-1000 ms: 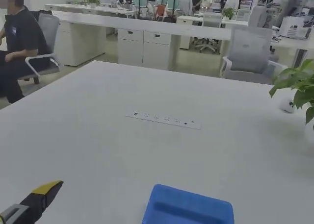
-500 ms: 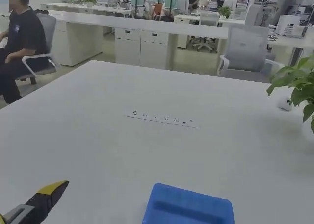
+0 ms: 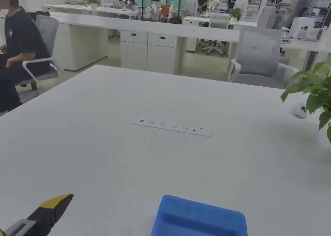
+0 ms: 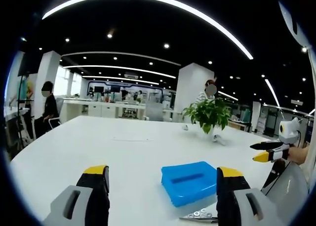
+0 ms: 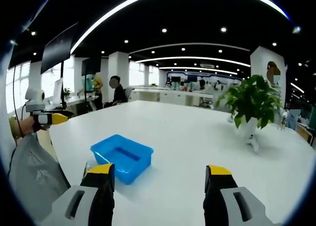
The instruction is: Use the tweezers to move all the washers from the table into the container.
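So there's a big white table (image 3: 103, 143) taking up most of the head view, with office desks behind it and a person sitting in a chair (image 3: 15, 45) off at the far left. A leafy green plant (image 3: 313, 89) stands at the table's right edge. Next is the blue plastic container (image 3: 199, 218), a shallow rectangular tub at the near edge of the table, roughly in the middle. The left gripper (image 4: 163, 171) is held low with its yellow-tipped jaws wide apart and nothing between them. In its own view the container sits straight ahead and a bit to the right, and in the head view its yellow tip pokes in at the bottom left, well apart from the tub. The right gripper (image 5: 159, 170) has its jaws spread too and isn't holding anything, and from its side the container is ahead and to the left. There's a power strip (image 3: 172, 126) set flush in the middle of the table. The small stuff shows up in the left gripper view: what looks like the tweezers (image 4: 190, 218), thin and silvery, lies flat on the table just in front of the container's near side. The washers (image 4: 201, 214) are a little cluster of tiny metal rings right beside that, on the table and outside the container.
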Motion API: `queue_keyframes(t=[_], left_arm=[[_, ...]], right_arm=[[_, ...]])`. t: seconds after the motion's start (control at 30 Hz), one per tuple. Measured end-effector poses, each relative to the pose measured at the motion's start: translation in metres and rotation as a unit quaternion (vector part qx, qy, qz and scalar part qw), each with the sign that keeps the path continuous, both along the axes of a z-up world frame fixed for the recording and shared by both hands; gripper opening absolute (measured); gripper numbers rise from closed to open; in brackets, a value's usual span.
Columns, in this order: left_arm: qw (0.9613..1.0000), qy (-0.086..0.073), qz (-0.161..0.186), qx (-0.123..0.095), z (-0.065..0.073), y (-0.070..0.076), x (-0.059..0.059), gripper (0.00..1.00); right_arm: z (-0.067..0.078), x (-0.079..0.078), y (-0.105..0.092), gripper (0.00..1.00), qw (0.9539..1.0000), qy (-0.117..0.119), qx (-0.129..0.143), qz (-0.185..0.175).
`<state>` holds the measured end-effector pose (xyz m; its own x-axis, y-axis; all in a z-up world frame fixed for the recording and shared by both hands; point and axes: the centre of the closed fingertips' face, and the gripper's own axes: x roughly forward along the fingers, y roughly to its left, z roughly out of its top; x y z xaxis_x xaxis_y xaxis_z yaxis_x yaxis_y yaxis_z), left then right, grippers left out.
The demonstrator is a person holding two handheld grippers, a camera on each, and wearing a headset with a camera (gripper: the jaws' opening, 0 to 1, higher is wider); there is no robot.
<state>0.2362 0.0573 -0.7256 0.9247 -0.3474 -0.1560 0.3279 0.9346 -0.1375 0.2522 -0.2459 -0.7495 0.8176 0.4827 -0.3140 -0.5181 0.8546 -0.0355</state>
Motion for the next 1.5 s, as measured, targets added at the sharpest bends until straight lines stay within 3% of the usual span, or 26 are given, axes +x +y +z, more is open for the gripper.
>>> queue_keyframes(t=[0.13, 0.2, 0.37, 0.53, 0.6, 0.67, 0.7, 0.77, 0.83, 0.93, 0.97, 1.03, 1.07, 1.1, 1.13, 1.17, 1.2, 1.23, 1.33, 1.4, 1.43, 1.47, 1.5], left_arm=[[0.9999, 0.009, -0.01, 0.001, -0.003, -0.002, -0.002, 0.86], [0.9998, 0.013, -0.017, -0.005, -0.003, -0.004, -0.004, 0.8], [0.9996, 0.017, -0.02, 0.013, -0.006, -0.005, -0.006, 0.8], [0.9979, 0.046, -0.038, 0.023, -0.017, -0.006, -0.011, 0.74], [0.9968, 0.06, -0.051, 0.011, -0.019, -0.008, -0.013, 0.68], [0.9943, 0.07, -0.077, -0.022, -0.018, -0.015, -0.017, 0.61], [0.9924, 0.08, -0.085, -0.039, -0.018, -0.016, -0.018, 0.58], [0.9884, 0.094, -0.111, -0.045, -0.023, -0.017, -0.02, 0.53], [0.9817, 0.121, -0.144, -0.031, -0.033, -0.019, -0.024, 0.48], [0.9708, 0.146, -0.189, 0.025, -0.044, -0.025, -0.029, 0.41], [0.965, 0.151, -0.209, 0.05, -0.048, -0.028, -0.03, 0.4], [0.9562, 0.161, -0.238, 0.056, -0.053, -0.036, -0.034, 0.39], [0.9485, 0.177, -0.254, 0.065, -0.059, -0.04, -0.036, 0.39], [0.945, 0.18, -0.262, 0.077, -0.062, -0.042, -0.036, 0.39], [0.9374, 0.188, -0.277, 0.096, -0.068, -0.043, -0.038, 0.39], [0.9342, 0.191, -0.282, 0.105, -0.071, -0.044, -0.038, 0.39], [0.9279, 0.195, -0.294, 0.121, -0.075, -0.047, -0.039, 0.38], [0.9241, 0.195, -0.301, 0.132, -0.078, -0.048, -0.039, 0.37], [0.9129, 0.203, -0.321, 0.151, -0.087, -0.051, -0.039, 0.34], [0.902, 0.208, -0.334, 0.177, -0.094, -0.05, -0.039, 0.31], [0.8938, 0.208, -0.346, 0.195, -0.099, -0.051, -0.039, 0.29], [0.889, 0.205, -0.353, 0.208, -0.1, -0.051, -0.039, 0.29], [0.8815, 0.199, -0.359, 0.233, -0.104, -0.051, -0.037, 0.29]], right_arm=[[-0.002, -0.002, 0.003, 0.74, 0.9999, 0.008, 0.004, 0.007], [-0.006, -0.005, 0.009, 0.72, 0.9994, 0.026, 0.004, 0.021], [-0.002, -0.007, 0.009, 0.7, 0.9996, 0.018, -0.002, 0.023], [-0.01, -0.01, 0.005, 0.71, 0.998, 0.052, -0.017, 0.031], [-0.01, -0.01, 0.005, 0.69, 0.9975, 0.057, -0.019, 0.037], [-0.008, -0.014, 0.013, 0.61, 0.9961, 0.069, -0.008, 0.054], [-0.005, -0.016, 0.022, 0.57, 0.9949, 0.072, 0.005, 0.071], [-0.001, -0.021, 0.04, 0.49, 0.9915, 0.074, 0.01, 0.107], [-0.002, -0.025, 0.052, 0.43, 0.9881, 0.077, -0.003, 0.133], [-0.012, -0.032, 0.073, 0.36, 0.9792, 0.083, -0.042, 0.181], [-0.016, -0.034, 0.078, 0.35, 0.9762, 0.087, -0.052, 0.192], [-0.024, -0.039, 0.091, 0.32, 0.9693, 0.087, -0.069, 0.219], [-0.028, -0.042, 0.098, 0.31, 0.9647, 0.091, -0.076, 0.235], [-0.029, -0.044, 0.104, 0.3, 0.9624, 0.093, -0.077, 0.244], [-0.031, -0.046, 0.11, 0.28, 0.9599, 0.096, -0.079, 0.251], [-0.032, -0.047, 0.114, 0.28, 0.9583, 0.097, -0.082, 0.256], [-0.034, -0.049, 0.12, 0.27, 0.9573, 0.099, -0.081, 0.259], [-0.035, -0.05, 0.124, 0.27, 0.9548, 0.101, -0.082, 0.267], [-0.044, -0.055, 0.132, 0.26, 0.9471, 0.11, -0.103, 0.283], [-0.051, -0.061, 0.137, 0.25, 0.9395, 0.119, -0.116, 0.3], [-0.055, -0.064, 0.139, 0.25, 0.9346, 0.122, -0.123, 0.311], [-0.058, -0.066, 0.141, 0.25, 0.9314, 0.125, -0.129, 0.317], [-0.063, -0.069, 0.141, 0.25, 0.9277, 0.133, -0.136, 0.321]])
